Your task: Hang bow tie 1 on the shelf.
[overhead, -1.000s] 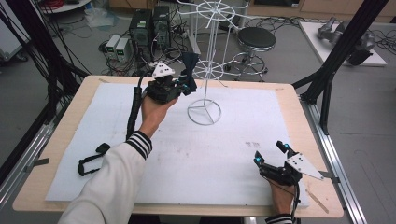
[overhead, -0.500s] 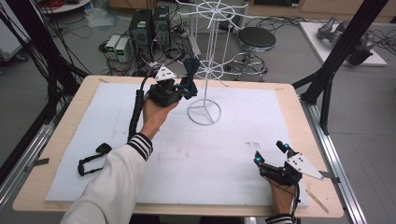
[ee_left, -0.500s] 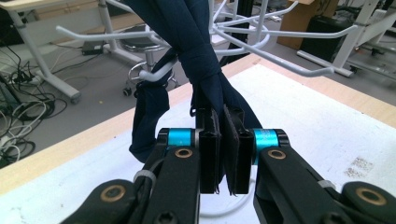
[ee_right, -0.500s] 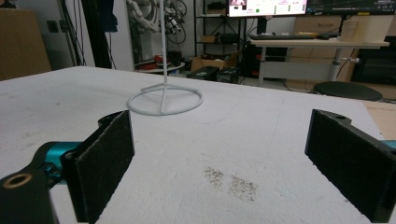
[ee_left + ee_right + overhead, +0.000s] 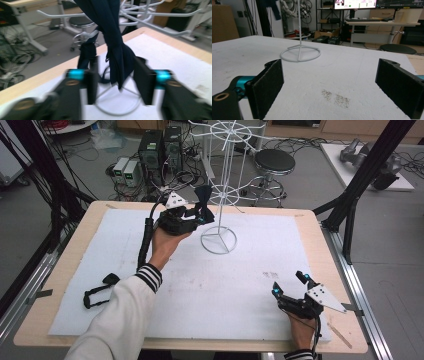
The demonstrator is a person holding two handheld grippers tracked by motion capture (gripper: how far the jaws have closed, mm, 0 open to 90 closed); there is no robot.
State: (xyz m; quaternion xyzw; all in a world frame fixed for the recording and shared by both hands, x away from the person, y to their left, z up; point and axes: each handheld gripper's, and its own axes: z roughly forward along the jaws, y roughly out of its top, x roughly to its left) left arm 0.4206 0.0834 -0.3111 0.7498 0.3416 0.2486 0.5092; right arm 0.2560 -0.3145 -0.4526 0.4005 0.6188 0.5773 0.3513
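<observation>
We see a dark bow tie [image 5: 113, 40] hanging from an arm of the white wire rack [image 5: 223, 195], near the far edge of the table [image 5: 320, 245]. In the left gripper view the cloth droops between the two black jaws, its lower end free in the gap, and the pads do not press on it. The left gripper [image 5: 202, 217] has just been opening its jaws, which now stand moderately apart on either side of the bow tie. In the high view the bow tie [image 5: 204, 197] shows dark just above that gripper, beside the rack's pole.

The rack stands on a round wire base [image 5: 218, 240] on the white sheet [image 5: 240, 275] that covers the table.

The right gripper [image 5: 290, 284] rests low at the near right corner of the sheet, well apart from the rack. In the right gripper view its jaws stand wide with bare sheet between them, and a faint dark smudge [image 5: 335, 98] lies on the sheet just ahead.

A black strap [image 5: 97, 290] lies on the sheet at the near left, beside the person's left sleeve [image 5: 120, 320].
</observation>
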